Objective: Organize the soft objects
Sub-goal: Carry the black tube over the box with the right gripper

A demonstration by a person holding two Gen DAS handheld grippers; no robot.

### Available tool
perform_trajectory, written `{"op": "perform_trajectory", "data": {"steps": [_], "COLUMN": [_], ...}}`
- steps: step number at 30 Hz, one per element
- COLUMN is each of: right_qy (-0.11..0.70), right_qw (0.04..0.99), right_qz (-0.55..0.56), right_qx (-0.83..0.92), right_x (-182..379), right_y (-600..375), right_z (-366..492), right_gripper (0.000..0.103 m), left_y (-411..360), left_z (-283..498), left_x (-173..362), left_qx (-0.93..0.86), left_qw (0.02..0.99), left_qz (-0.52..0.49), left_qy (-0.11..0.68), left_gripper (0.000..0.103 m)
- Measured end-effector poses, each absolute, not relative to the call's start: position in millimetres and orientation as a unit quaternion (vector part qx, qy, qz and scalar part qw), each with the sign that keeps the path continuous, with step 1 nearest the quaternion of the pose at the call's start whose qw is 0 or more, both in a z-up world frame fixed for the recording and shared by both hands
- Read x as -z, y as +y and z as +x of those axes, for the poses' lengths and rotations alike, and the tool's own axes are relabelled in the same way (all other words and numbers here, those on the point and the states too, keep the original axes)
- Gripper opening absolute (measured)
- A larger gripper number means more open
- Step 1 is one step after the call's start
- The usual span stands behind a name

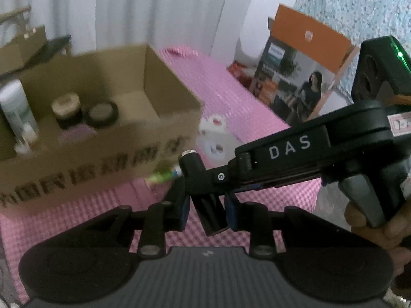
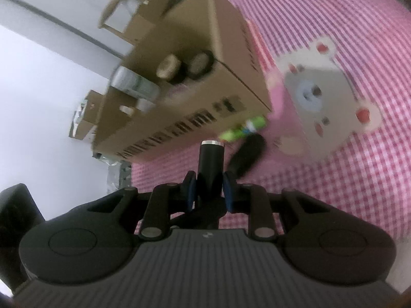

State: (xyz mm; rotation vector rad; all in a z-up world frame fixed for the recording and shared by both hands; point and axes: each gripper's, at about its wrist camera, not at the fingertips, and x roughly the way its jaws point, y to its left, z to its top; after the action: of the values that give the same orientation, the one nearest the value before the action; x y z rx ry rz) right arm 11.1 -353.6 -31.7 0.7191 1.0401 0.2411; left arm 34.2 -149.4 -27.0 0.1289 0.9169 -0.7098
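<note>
A black cylinder with a silver cap (image 1: pixel 191 159) hangs above the pink checked bed, and both grippers hold it. My left gripper (image 1: pixel 208 211) is shut on its lower part, blue pads pressing either side. My right gripper (image 1: pixel 205 178) reaches in from the right and clamps it just below the cap. In the right wrist view the cylinder (image 2: pixel 211 159) stands upright between the right gripper's (image 2: pixel 209 190) blue pads. A white bear-face cushion (image 2: pixel 328 97) lies on the bed beyond. The cushion (image 1: pixel 215 138) also shows past the box corner.
An open cardboard box (image 1: pixel 164 118) sits on the bed (image 1: pixel 226 84) at left, holding dark jars (image 1: pixel 68 110) and a white bottle (image 1: pixel 15 107). A green tube (image 2: pixel 244 127) lies by its near corner. An orange-topped carton (image 1: pixel 303 59) stands at the right. A hand (image 1: pixel 380 228) grips the right tool.
</note>
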Motion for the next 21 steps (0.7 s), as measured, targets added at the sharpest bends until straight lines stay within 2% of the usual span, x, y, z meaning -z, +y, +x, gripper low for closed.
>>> {"op": "perform_trajectory", "data": {"steps": [6,12,21], "right_qy": [0.444,0.426,0.503], "right_qw": [0.827,0.841,0.819], "right_qz": [0.312,0.283,0.211], "right_qx": [-0.145,-0.175,-0.177], "right_x": [-16,-47,-30], "right_y": [-343,-335,-317], "right_z": [32,81,181], "right_gripper": [0.022,0.022,0.021], "left_y": [-137,-141,-142], "left_z": [43,81,164], "left_x": [-17,-42,-4], "left_qx": [0.316,0.291,0.265], "left_qw": [0.865,0.881,0.853], "left_qz": [0.061,0.057,0.022], "left_qy": [0.384,0.37,0.45], "left_gripper": [0.03,0.03,0.03]}}
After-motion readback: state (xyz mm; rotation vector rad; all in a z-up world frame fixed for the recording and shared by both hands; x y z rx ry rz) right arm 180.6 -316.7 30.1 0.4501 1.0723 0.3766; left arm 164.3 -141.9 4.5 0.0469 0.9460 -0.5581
